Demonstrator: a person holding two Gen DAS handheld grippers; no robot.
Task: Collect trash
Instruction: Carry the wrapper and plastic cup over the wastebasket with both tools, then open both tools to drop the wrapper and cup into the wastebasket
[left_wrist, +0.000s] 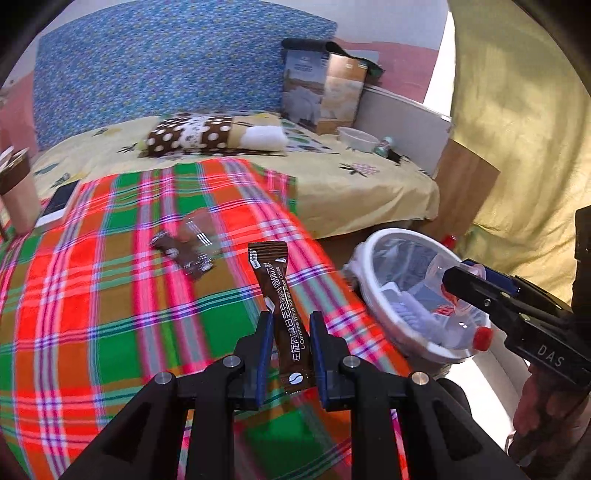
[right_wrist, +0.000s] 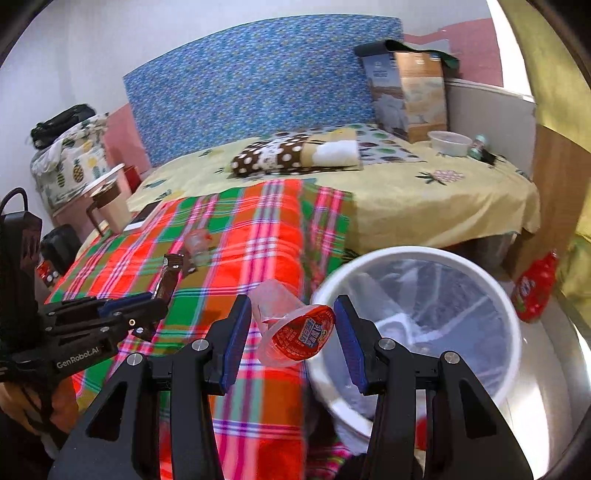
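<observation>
2 claws, 1 sachet (left_wrist: 282, 314), 1 cup (right_wrist: 291, 328)

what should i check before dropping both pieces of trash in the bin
1. Left gripper jaws closed on the brown coffee sachet: ok.
2. Right gripper jaws holding the clear plastic cup with the red lid: ok.
3. White bin open at the top, liner in place: ok.
4. Cup over the bin opening: not ok, it hangs at the near rim, partly over the plaid cloth.
5. Sachet over the bin: not ok, it is above the cloth, beside the bin.
6. More trash left on the cloth, a brown wrapper and clear plastic: not ok, not yet collected.
</observation>
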